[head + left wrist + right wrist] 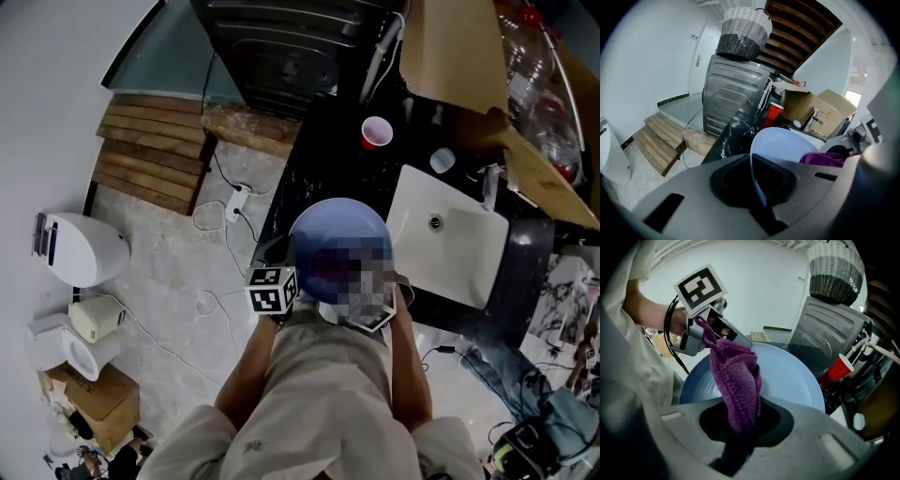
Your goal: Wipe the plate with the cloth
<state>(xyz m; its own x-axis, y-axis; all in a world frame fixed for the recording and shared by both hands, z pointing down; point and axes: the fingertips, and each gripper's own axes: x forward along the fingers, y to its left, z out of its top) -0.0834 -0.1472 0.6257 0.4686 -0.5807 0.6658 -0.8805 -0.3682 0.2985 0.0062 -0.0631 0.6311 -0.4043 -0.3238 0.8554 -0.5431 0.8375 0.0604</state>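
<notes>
Purple cloth (736,380) in right tongs (740,433), plate (792,376) beyond

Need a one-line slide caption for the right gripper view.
Right gripper holds a purple terry cloth before the round pale-blue plate, whose rim the left gripper clamps.

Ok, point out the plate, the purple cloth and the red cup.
plate (787,373), right gripper view, on its blue face.
purple cloth (736,376), right gripper view, on the bunched middle fold.
red cup (376,132), head view, on its open top.
</notes>
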